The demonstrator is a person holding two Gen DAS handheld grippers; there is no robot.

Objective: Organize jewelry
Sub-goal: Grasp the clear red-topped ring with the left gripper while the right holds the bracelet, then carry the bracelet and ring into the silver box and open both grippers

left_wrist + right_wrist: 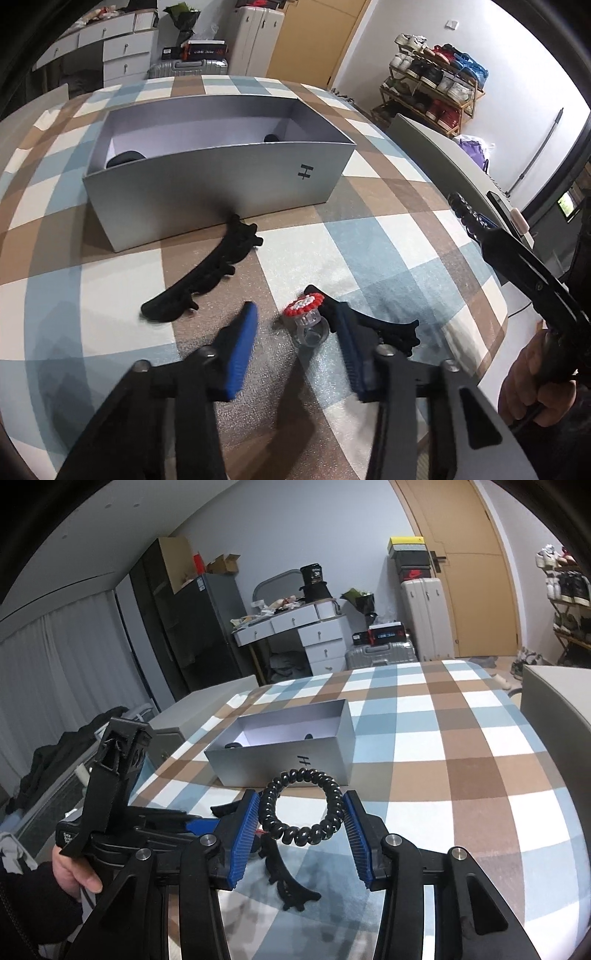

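Jewelry is lying scattered on the checked tablecloth (pixel 369 236) in front of the open silver box (pixel 207 177), which is sitting toward the far side with a couple of dark pieces already inside. Nearest the left gripper (pixel 295 339) a clear ring with a red-and-white beaded top (pixel 308 317) is standing between the blue pads (pixel 242 350); the right-hand pad looks just about against it, the left-hand one is showing a gap, so I cannot tell whether it is truly pinched. A long black hair claw (pixel 207 273) is lying to the left, reaching toward the box, and another black clip (pixel 395 332) is peeking out behind the right finger. The right gripper (pixel 301 821) is squeezing a black coiled hair tie (pixel 301 806) by its sides, holding it above the cloth, near the box front. If the left jaws are closing off-centre, that smooth round ring could be squirting out or tipping, and the pad may be snagging the clip behind. The springy coil could be popping free before clearing the box wall.
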